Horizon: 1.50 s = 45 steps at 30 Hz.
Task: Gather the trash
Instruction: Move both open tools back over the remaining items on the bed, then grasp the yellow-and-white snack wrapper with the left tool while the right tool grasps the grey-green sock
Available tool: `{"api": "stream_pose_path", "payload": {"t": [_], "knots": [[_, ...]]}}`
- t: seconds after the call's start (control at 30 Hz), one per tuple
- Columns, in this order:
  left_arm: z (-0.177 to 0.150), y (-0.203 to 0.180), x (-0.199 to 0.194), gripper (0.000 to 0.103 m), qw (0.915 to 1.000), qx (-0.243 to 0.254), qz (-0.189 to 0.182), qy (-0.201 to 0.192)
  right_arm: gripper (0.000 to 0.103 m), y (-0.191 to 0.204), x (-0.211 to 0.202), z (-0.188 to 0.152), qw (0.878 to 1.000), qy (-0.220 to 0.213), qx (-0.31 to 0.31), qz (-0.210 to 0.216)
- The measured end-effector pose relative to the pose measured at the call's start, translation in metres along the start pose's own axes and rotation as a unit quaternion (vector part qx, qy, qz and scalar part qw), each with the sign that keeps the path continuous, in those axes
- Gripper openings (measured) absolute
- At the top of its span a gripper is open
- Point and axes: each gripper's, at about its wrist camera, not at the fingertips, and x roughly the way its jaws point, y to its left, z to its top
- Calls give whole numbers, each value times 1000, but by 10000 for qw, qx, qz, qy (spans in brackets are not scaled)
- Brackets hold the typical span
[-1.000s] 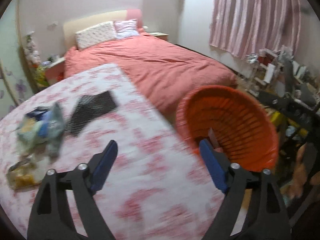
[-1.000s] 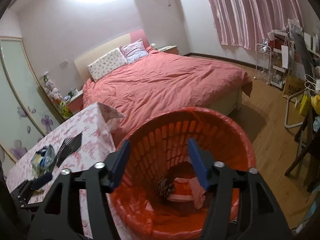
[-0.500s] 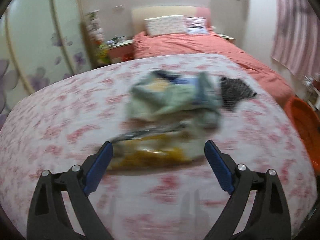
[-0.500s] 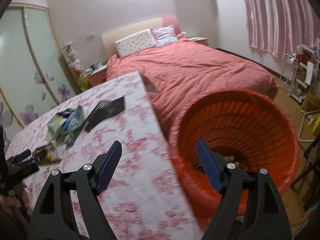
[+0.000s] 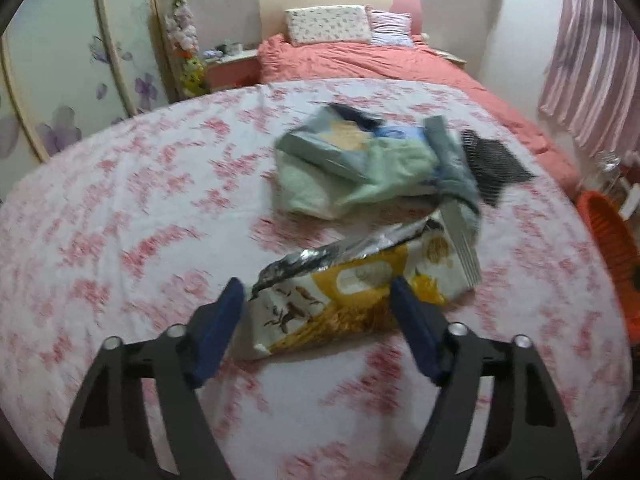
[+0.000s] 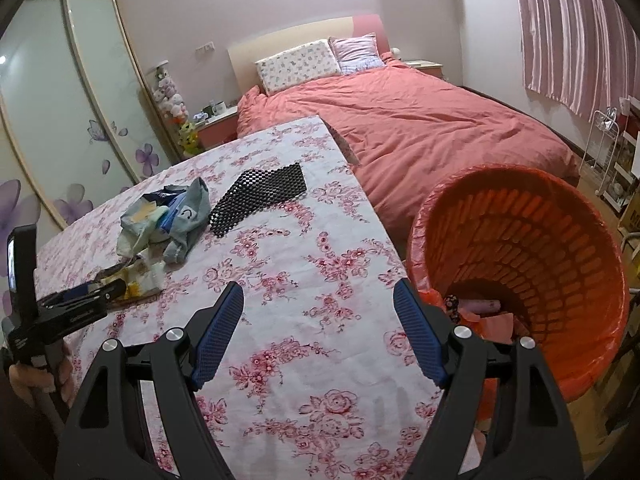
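A tabletop in a pink flowered cloth filled the near ground. Beyond it lay a bed with a red cover and two pillows; striped curtains hung far right.

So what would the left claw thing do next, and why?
Probably ease the left gripper forward and down, then shut its jaws on the yellow snack bag. The jaws stand open with the torn bag lying flat on the floral tablecloth between them, not yet gripped. The orange basket waits beside the table for it.
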Motion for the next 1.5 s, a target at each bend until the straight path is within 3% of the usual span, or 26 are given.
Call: {"api": "stream_pose_path", "payload": {"t": [0.13, 0.27, 0.43, 0.53, 0.57, 0.63, 0.7, 0.77, 0.83, 0.97, 1.0, 1.07, 1.13, 1.27, 1.5], "knots": [[-11, -16, -12, 65, 9983, 129, -547, 167, 77, 2, 2, -2, 10000, 54, -3, 22], [-12, -25, -18, 68, 9986, 246, -459, 6, 77, 5, 4, -4, 9999, 91, -3, 53], [-2, -36, -11, 87, 9991, 375, -147, -136, 77, 7, 2, -6, 9999, 102, -24, 75], [3, -41, -2, 86, 9987, 503, 44, -121, 77, 6, 1, -6, 9999, 109, 13, 94], [3, -44, 0, 82, 9986, 511, 25, -109, 77, 5, 1, -6, 9999, 114, 23, 95], [2, -46, 2, 50, 9987, 495, -93, -26, 77, 5, 2, -7, 9999, 128, 34, 95], [-3, -45, 0, 40, 9991, 410, -99, -53, 77, 4, 2, -8, 9998, 139, 49, 97], [-6, -40, -4, 22, 9993, 359, -61, -95, 77, 4, 2, -8, 9998, 163, 67, 115], [-12, -30, -9, 15, 9998, 149, -74, -92, 77, 5, 3, -9, 9997, 181, 70, 133], [-30, -13, -23, 14, 9991, -329, -250, -88, 77, 6, 6, -12, 9995, 239, 80, 172], [-36, -15, -28, 15, 9985, -324, -439, -53, 77, 8, 8, -13, 9994, 267, 86, 195], [-43, -21, -35, 26, 9975, -230, -675, 17, 77, 11, 9, -14, 9993, 290, 78, 230], [-47, -26, -43, 68, 9968, -172, -783, -33, 77, 15, 8, -15, 9992, 297, 25, 262], [-40, -29, -54, 73, 9974, -79, -636, -334, 77, 20, 4, -17, 9993, 263, -84, 269], [-12, -57, -23, 78, 9992, 252, -279, -145, 77, 14, -1, -14, 9995, 217, 2, 248]]}}
